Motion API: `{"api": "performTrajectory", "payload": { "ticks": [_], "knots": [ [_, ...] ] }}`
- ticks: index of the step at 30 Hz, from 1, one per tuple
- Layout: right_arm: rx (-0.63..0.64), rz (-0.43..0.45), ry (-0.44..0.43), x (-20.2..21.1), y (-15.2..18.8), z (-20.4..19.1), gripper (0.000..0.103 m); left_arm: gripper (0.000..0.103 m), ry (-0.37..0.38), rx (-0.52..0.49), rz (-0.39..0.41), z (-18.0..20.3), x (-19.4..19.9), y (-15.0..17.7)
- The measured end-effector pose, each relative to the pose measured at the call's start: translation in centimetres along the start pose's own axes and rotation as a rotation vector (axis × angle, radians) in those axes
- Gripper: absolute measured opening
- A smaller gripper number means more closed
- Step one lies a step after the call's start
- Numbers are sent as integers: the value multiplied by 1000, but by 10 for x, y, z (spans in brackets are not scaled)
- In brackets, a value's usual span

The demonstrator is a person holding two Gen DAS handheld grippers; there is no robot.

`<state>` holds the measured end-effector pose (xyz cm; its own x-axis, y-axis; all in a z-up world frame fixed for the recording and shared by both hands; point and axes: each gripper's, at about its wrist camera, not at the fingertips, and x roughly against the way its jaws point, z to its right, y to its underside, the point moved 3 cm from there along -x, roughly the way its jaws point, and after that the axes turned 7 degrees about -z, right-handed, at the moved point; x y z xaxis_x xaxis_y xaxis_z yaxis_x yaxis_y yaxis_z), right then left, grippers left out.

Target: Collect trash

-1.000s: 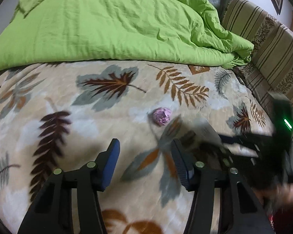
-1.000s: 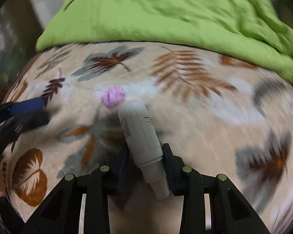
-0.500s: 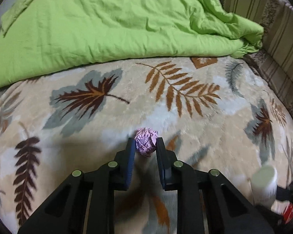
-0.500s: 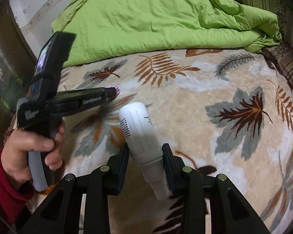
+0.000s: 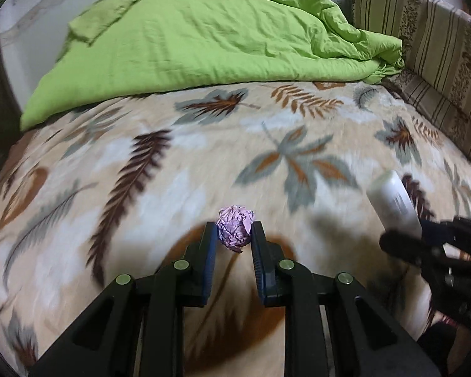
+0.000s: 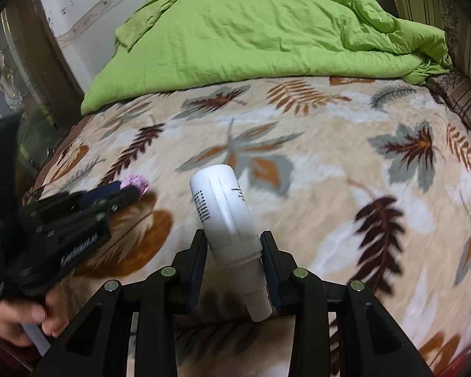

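Both grippers loaded above the leaf-print blanket (image 5: 160, 169).
Left gripper (image 5: 234, 235) clamps a crumpled purple paper ball (image 5: 235, 230); right gripper (image 6: 233, 246) clamps a white bottle (image 6: 226, 216).

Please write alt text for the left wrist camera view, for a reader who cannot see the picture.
The left gripper pinches a small crumpled purple paper ball between its two black fingers, above a beige leaf-patterned blanket. At the right edge, the right gripper holds a white plastic bottle. A rumpled bright green duvet lies behind.
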<state>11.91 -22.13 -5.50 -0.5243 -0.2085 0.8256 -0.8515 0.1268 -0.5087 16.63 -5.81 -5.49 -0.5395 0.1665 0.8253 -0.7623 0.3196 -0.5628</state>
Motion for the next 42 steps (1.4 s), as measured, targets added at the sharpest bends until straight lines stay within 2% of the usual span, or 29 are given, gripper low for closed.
{"api": "performTrajectory", "payload": {
  "ticks": [4, 6, 9, 15, 30, 42],
  "knots": [
    [8, -4, 16, -4, 20, -8, 37, 21, -21, 53, 12, -2, 10, 32],
    [-7, -19, 23, -6, 28, -7, 37, 21, -45, 50, 11, 2, 8, 44],
    [-9, 22, 36, 2, 28, -6, 37, 21, -79, 25, 22, 8, 6, 51],
    [-9, 16, 40, -2, 30, -6, 37, 21, -94, 15, 42, 8, 7, 54],
    [-21, 9, 28, -5, 30, -5, 37, 21, -75, 23, 41, 6, 7, 54],
    [-59, 27, 7, 26, 46, 5, 37, 21, -61, -28, 68, 23, 19, 50]
  ]
}}
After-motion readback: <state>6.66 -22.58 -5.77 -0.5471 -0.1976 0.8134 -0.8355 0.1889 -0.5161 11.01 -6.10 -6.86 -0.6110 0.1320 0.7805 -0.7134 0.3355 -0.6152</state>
